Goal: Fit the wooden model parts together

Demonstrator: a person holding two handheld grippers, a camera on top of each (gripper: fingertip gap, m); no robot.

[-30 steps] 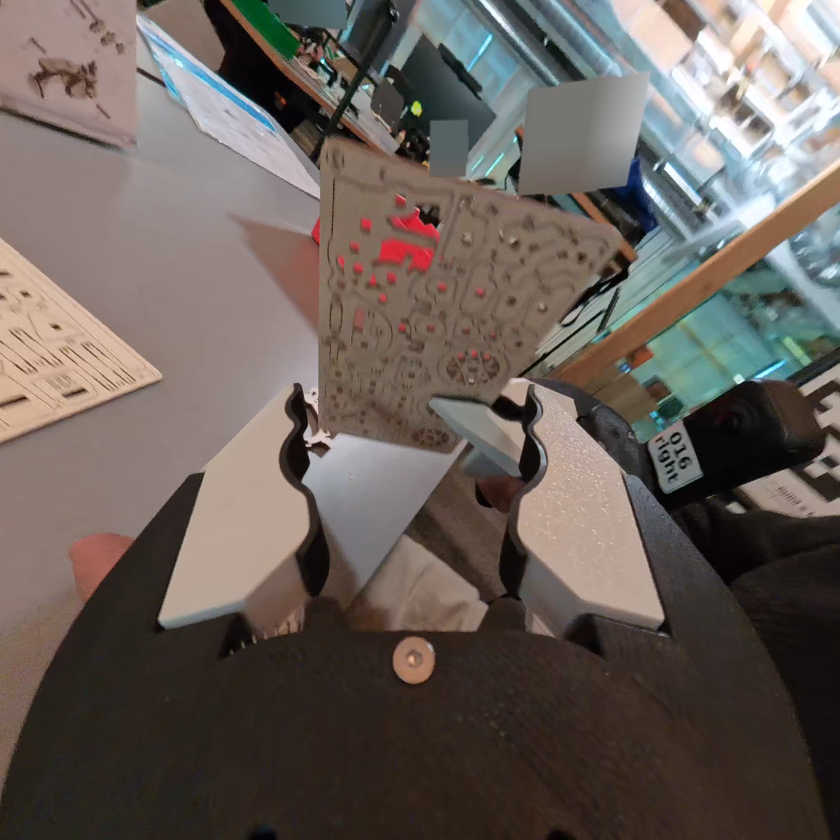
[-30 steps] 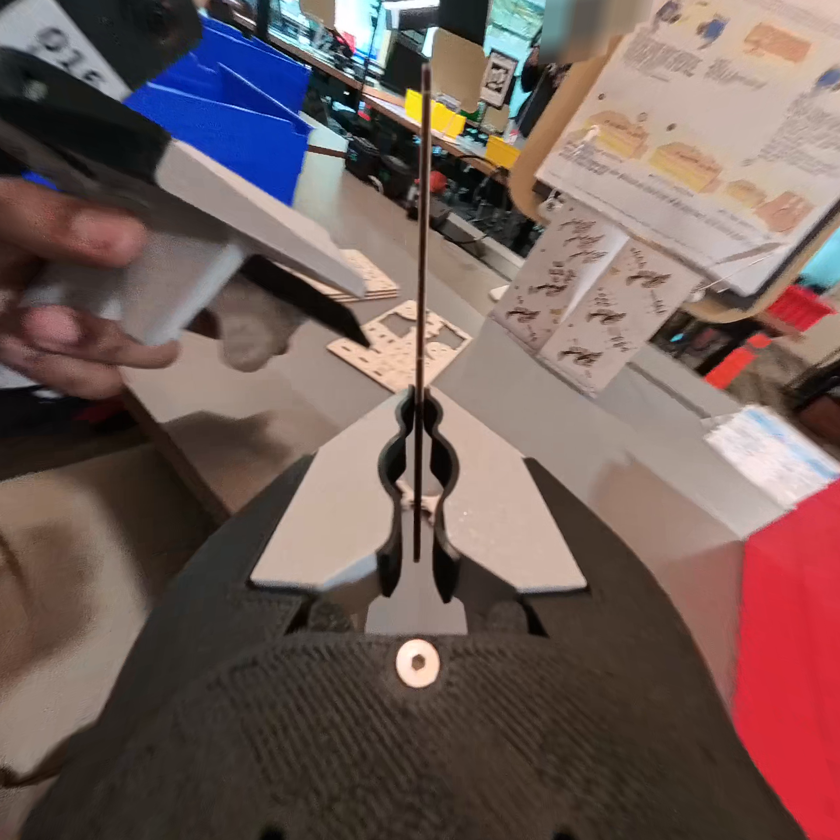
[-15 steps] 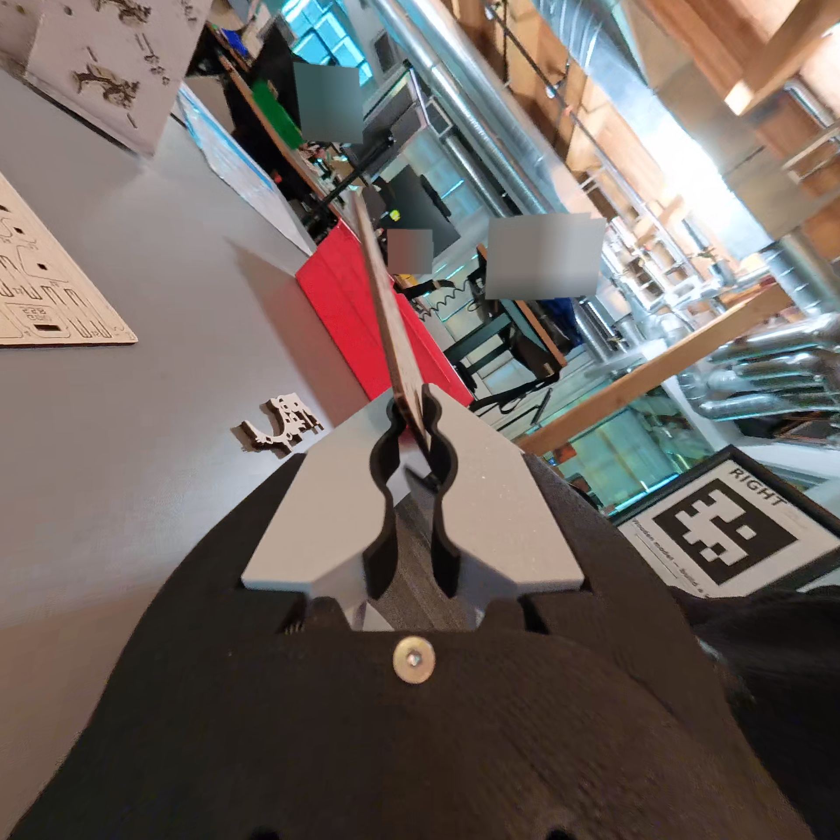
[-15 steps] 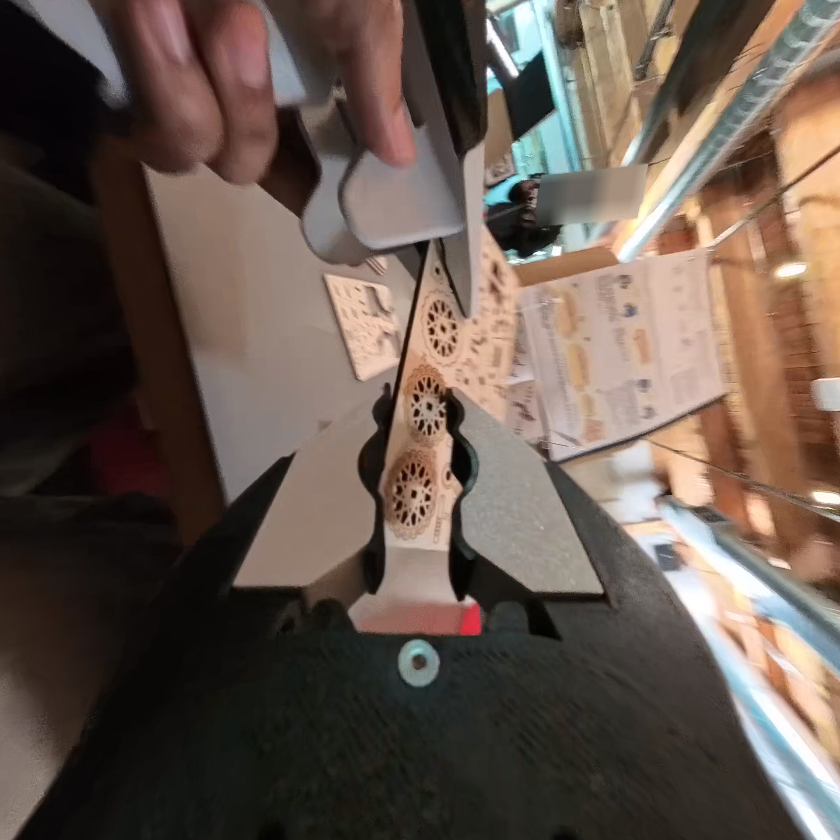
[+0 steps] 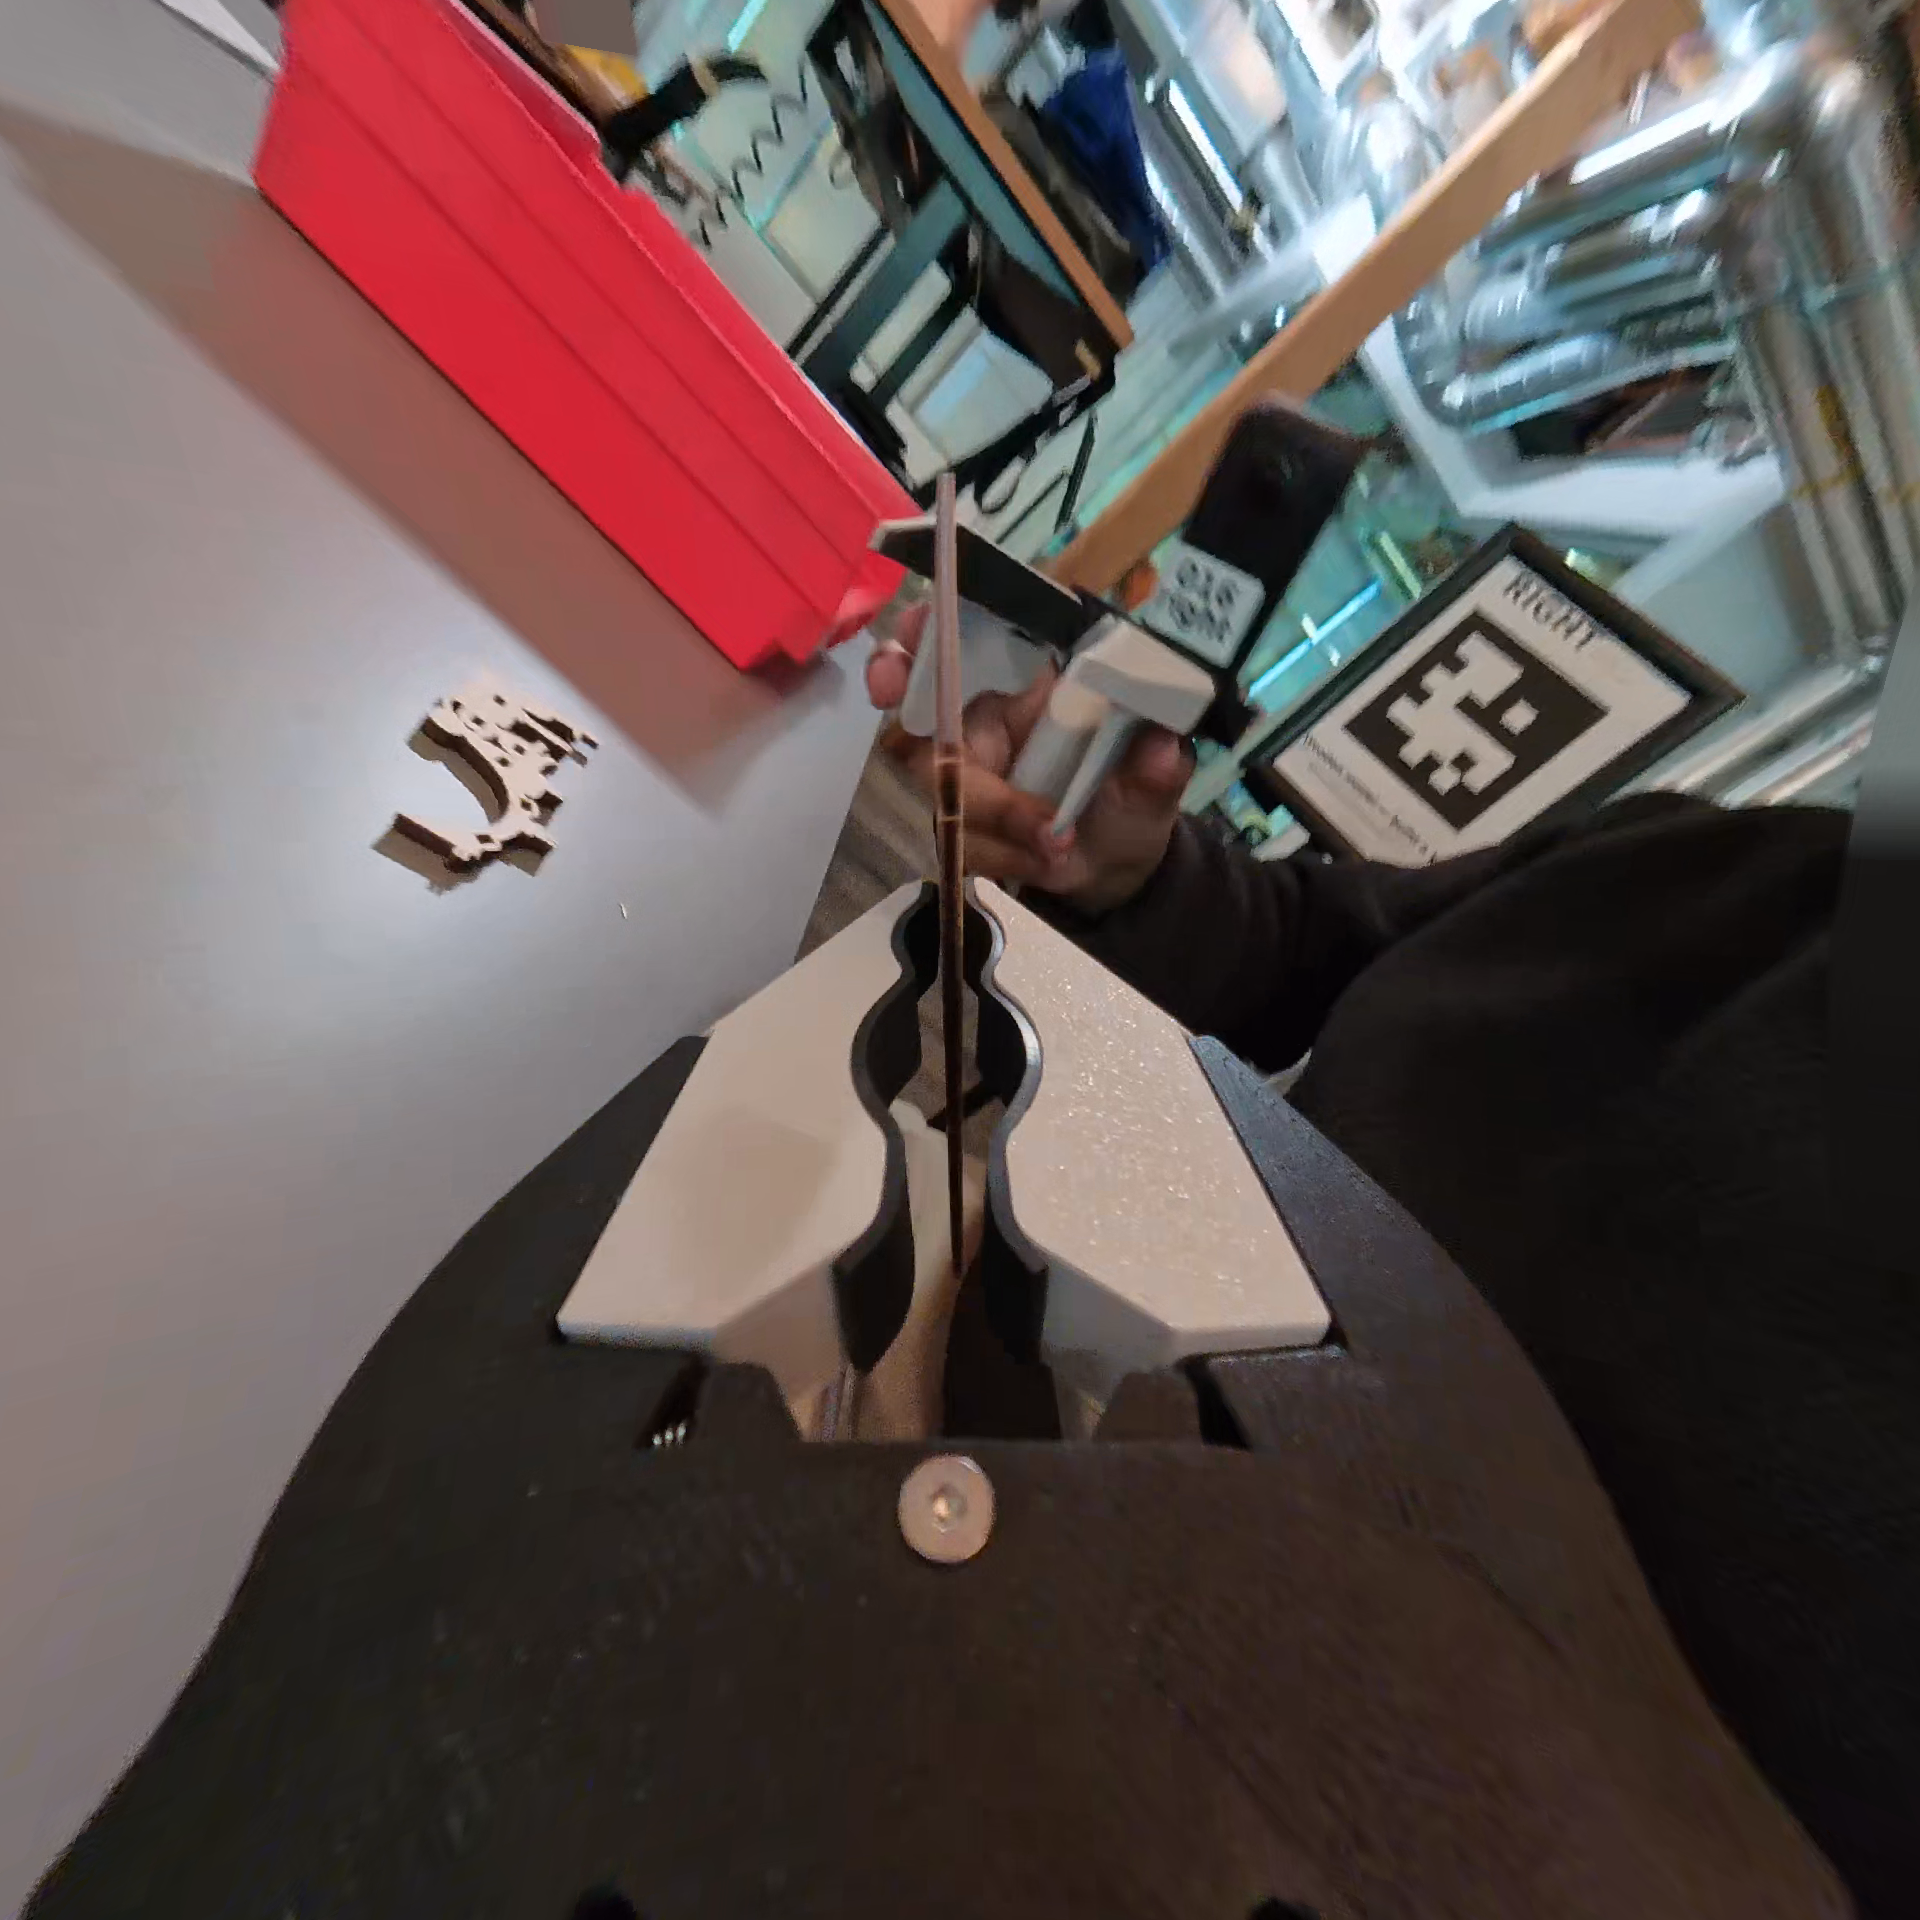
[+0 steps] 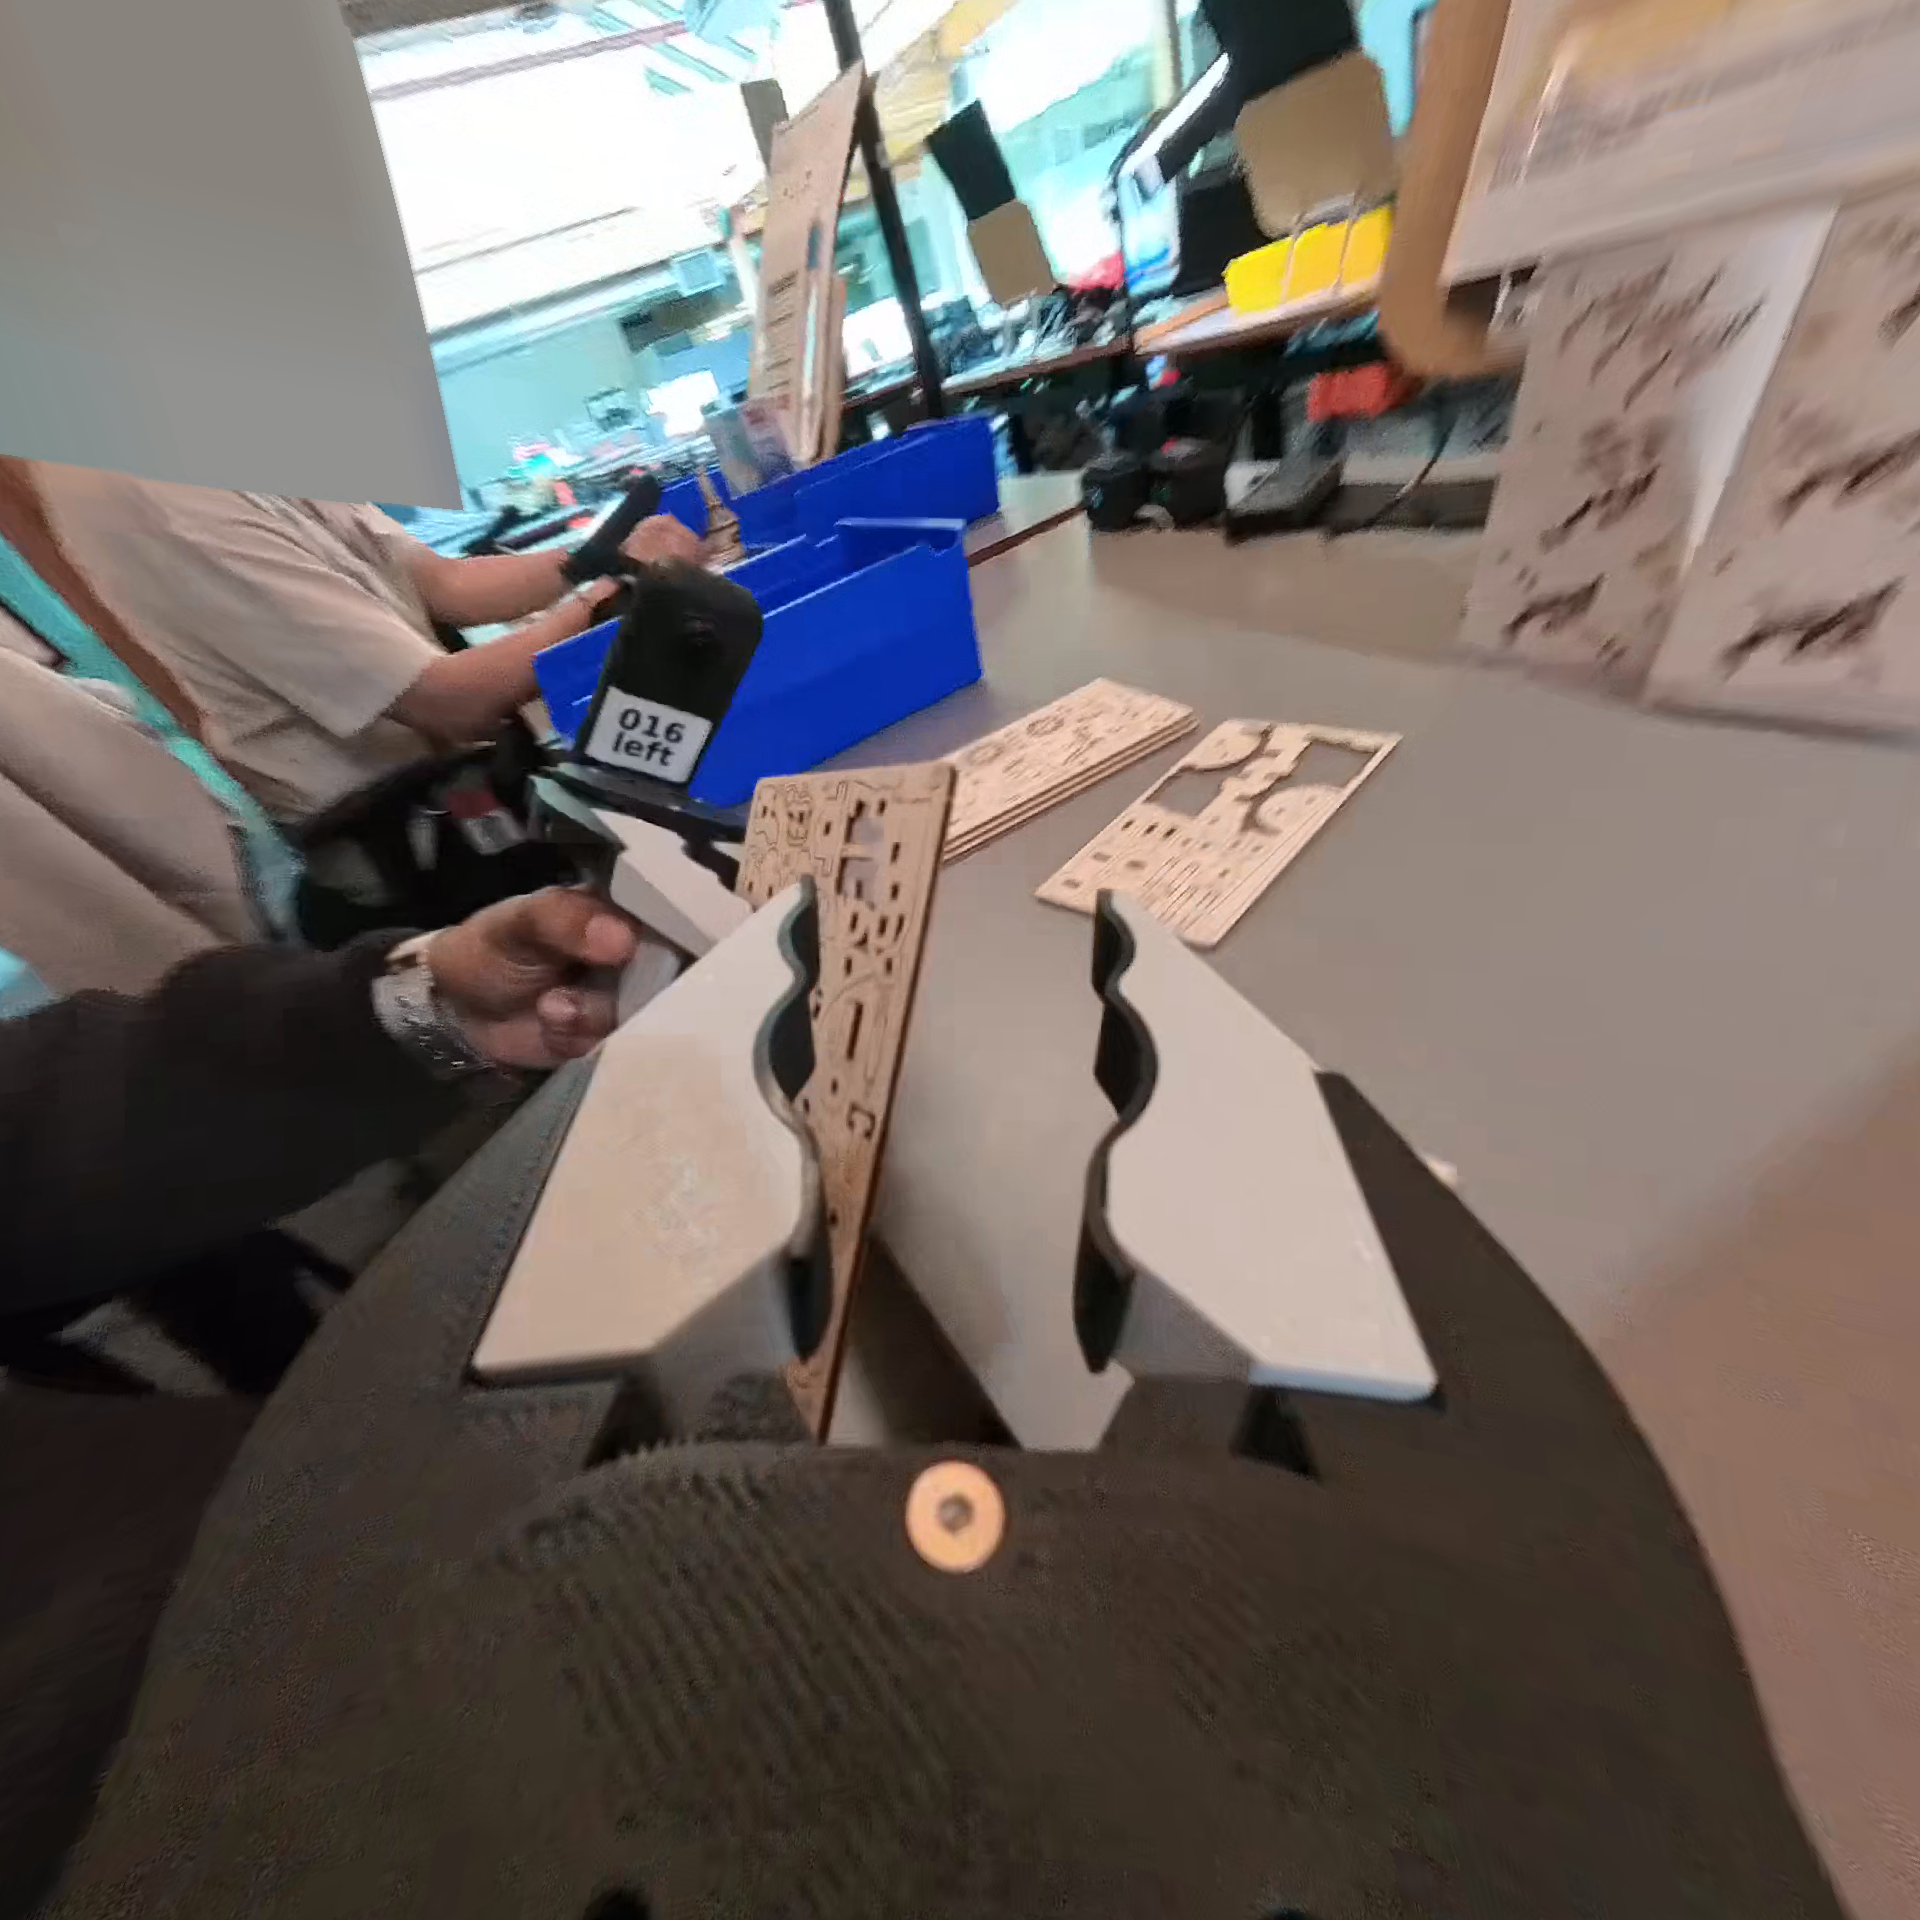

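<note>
A thin laser-cut wooden sheet (image 5: 943, 665) stands edge-on in my left gripper (image 5: 948, 906), which is shut on its lower edge above the grey table's edge. In the right wrist view the same sheet (image 6: 868, 935) stands between the jaws of my right gripper (image 6: 954, 899), which is open. The sheet leans against that gripper's left finger (image 6: 717, 1091) and is apart from the right finger. The left gripper's fingers (image 6: 665, 883) clamp the sheet's far side. The right gripper's fingers (image 5: 997, 587) show around the sheet's top in the left wrist view.
A small punched-out wooden piece (image 5: 488, 790) lies on the grey table (image 5: 208, 1039) near a red bin (image 5: 540, 312). A stack of wooden sheets (image 6: 1070, 748) and a partly emptied sheet (image 6: 1226, 821) lie ahead, with blue bins (image 6: 831, 644) behind. Another person (image 6: 260, 644) works at the left. About 7 cm separates my left fingertips from my right. My right tips are roughly 12 cm from the small punched-out wooden piece (image 5: 488, 790).
The left gripper closed on the sheet, which the right gripper was holding. The right gripper has now opened, so only the left one holds it. Both views have swung round.
</note>
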